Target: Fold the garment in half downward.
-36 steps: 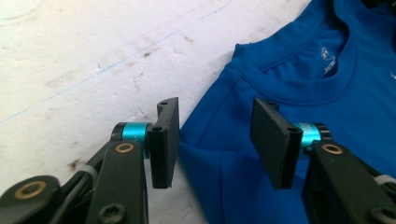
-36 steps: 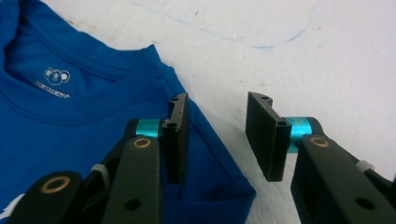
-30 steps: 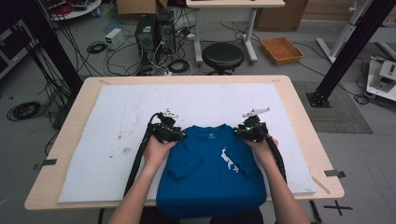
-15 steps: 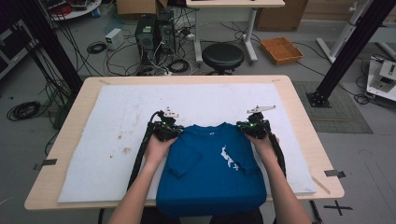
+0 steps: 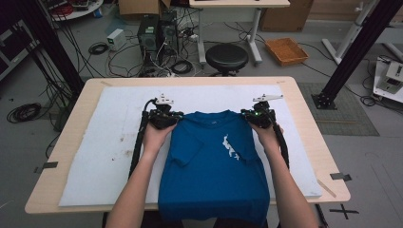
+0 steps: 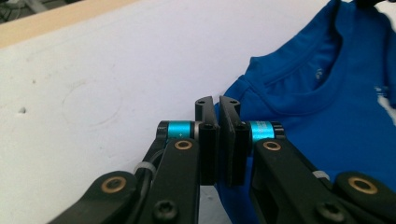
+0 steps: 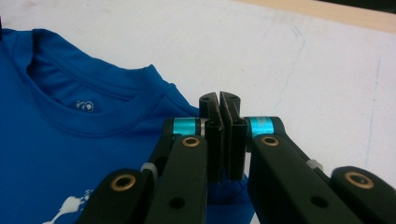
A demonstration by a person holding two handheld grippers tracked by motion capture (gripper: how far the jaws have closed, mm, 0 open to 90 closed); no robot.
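A pale wooden table (image 5: 304, 102) carries a white mat (image 5: 109, 142) that covers most of its top; the mat bears a few faint stains and pen marks. Beyond the table lies a grey floor strewn with black cables (image 5: 100, 47), a computer tower (image 5: 148, 33), a round black stool (image 5: 226, 57), a shallow orange tray (image 5: 286, 50) and dark frame posts at either side. A blue T-shirt (image 5: 214, 166) lies flat, front up, on the mat's near middle, its long axis running from the person toward the far edge: the collar (image 6: 322, 74) points away, the hem hangs over the near table edge, and a small white print (image 5: 229, 147) sits on the chest. The left sleeve is folded in over the body. The left gripper (image 6: 217, 105) has its jaws pinched together on the shirt's left shoulder, the cloth caught between them. The right gripper (image 7: 219, 100) is likewise clamped on the right shoulder beside the collar. Both shoulders sit near the mat's middle, well short of its far edge.
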